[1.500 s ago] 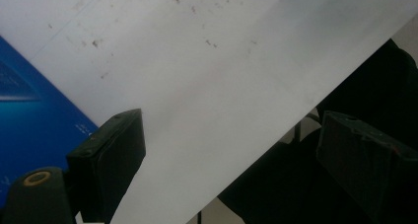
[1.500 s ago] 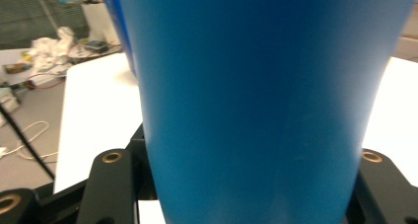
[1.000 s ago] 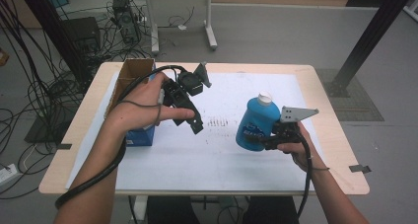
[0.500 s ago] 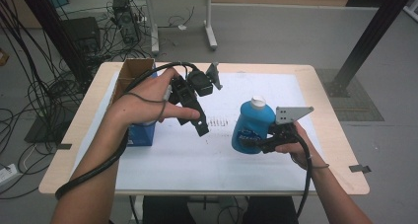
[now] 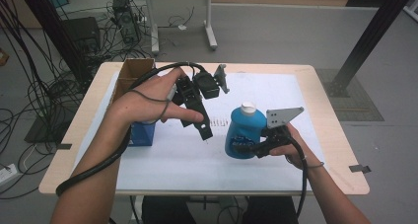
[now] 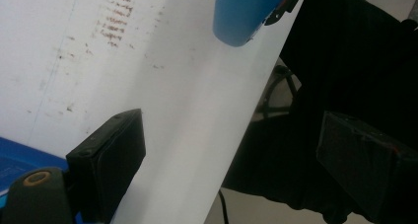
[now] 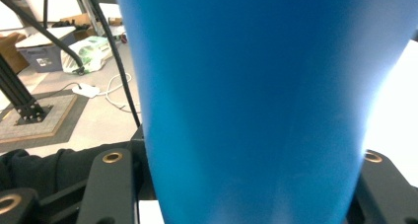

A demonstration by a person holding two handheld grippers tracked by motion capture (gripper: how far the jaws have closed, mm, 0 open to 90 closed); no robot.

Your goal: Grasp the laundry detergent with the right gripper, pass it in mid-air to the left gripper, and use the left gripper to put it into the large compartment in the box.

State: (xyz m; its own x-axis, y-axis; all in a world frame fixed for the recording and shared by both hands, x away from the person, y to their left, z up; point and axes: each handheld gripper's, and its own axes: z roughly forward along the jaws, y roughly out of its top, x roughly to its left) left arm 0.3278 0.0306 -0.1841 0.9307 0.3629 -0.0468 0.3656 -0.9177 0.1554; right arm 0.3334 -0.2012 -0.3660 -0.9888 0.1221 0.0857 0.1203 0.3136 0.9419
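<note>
A blue plastic bottle (image 5: 242, 131) with a white cap stands about upright over the white sheet, right of centre. My right gripper (image 5: 257, 147) is shut on its lower body from the right. In the right gripper view the bottle (image 7: 256, 86) sits close up between the jaws of my right gripper (image 7: 241, 189). My left gripper (image 5: 202, 128) hovers left of the bottle and apart from it, with its jaws pointing down at the sheet. In the left gripper view my left gripper (image 6: 231, 160) is open with nothing between its jaws. The bottle's base (image 6: 241, 17) lies ahead of it.
An open cardboard box (image 5: 134, 72) stands at the table's back left, with a blue carton (image 5: 143, 133) in front of it under my left wrist. The white sheet (image 5: 276, 91) has faint brown marks near its middle. The table's front edge (image 5: 197, 190) is close.
My right gripper has carried the bottle left and toward the front edge. My left gripper has drifted a little to the right, closer to the bottle.
</note>
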